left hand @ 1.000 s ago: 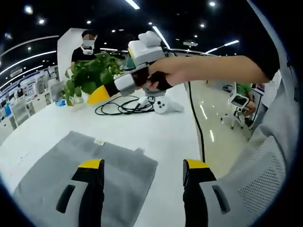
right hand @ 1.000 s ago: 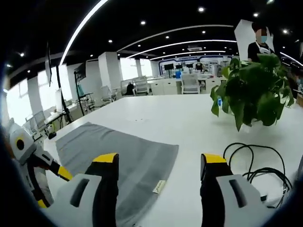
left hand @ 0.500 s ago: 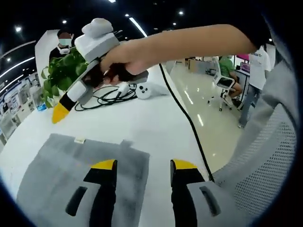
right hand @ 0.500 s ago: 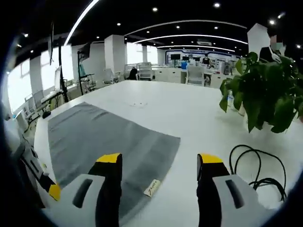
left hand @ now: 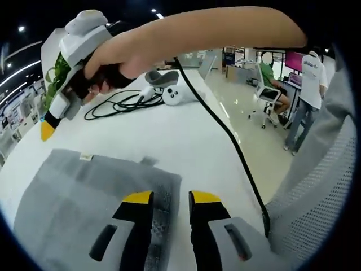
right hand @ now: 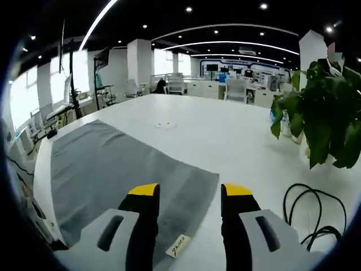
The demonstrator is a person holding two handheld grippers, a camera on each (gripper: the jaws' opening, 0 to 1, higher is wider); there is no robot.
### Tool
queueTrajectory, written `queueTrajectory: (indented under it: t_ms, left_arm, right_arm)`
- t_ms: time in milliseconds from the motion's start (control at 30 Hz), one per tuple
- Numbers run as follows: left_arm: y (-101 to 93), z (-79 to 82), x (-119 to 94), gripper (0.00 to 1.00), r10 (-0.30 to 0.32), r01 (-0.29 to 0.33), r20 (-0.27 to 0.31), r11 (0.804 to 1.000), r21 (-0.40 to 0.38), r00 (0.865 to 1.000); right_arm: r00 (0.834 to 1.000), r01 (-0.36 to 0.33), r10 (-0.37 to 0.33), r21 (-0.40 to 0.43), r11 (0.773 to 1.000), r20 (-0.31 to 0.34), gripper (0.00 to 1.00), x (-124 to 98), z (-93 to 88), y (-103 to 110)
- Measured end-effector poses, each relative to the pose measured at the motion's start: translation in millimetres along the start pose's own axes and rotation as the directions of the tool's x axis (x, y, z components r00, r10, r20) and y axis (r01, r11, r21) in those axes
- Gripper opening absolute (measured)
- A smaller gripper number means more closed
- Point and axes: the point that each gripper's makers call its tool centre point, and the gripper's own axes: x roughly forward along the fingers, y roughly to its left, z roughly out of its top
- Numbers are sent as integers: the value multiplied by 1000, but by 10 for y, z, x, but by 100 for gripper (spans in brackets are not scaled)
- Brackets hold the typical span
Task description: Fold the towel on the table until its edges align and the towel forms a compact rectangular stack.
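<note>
Looking along the left gripper point(left hand: 169, 197) in the left gripper view, we see its yellow-tipped black fingers point(left hand: 138, 199) narrowed to a slim gap, poised over the near right edge of the flat grey terry towel point(left hand: 84, 197) that lies spread on the smooth white counter point(left hand: 186, 141); we cannot tell whether the tips touch the cloth, and nothing sits between them. A small white label point(left hand: 86, 157) marks the towel's far edge. Above it, a person's bare hand point(left hand: 113, 62) carries the right gripper, its yellow tip pointing down toward the counter beside the towel's far corner. Beyond lie a coiled black cable point(left hand: 113, 104), a white handheld controller point(left hand: 169, 93) and a leafy green potted plant point(left hand: 56, 73). In the right gripper view, the right gripper point(right hand: 189, 195) has its fingers point(right hand: 144, 195) set a little apart, empty, hanging above the towel point(right hand: 113, 169) near the corner that bears the label point(right hand: 179, 245). There the plant point(right hand: 321, 124) stands to the right, with the cable point(right hand: 307, 212) looped below it on the counter point(right hand: 225, 130).
</note>
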Motion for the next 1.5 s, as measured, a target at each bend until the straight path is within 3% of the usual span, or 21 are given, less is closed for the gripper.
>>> queueTrajectory:
  t_ms: [333,633,1000,1267,1500]
  left_arm:
    - [-21,19,29,24,-14,14,-2,1000,7,1000]
    - [132,-19,22,4,14,-14,-3,1000,-14,1000]
    - [131,-37,39,3,24,-24,2,998,-50,1000]
    - [140,-50,45,3,26,-25,13,997,-69,1000]
    - [149,-54,47,3,23,-21,24,996,-91,999]
  right_arm:
    - [1000,0,1,64,998,-16,40,155,-147,-50]
    - [999,-2,4,46,999,-38,37,296,-187,-80]
    - [999,19,-16,76,997,-42,33,501,-205,-153]
    - [993,76,-66,111,991,-93,29,634,-360,-309]
    - [992,98,-89,103,990,-87,21,766,-450,-395]
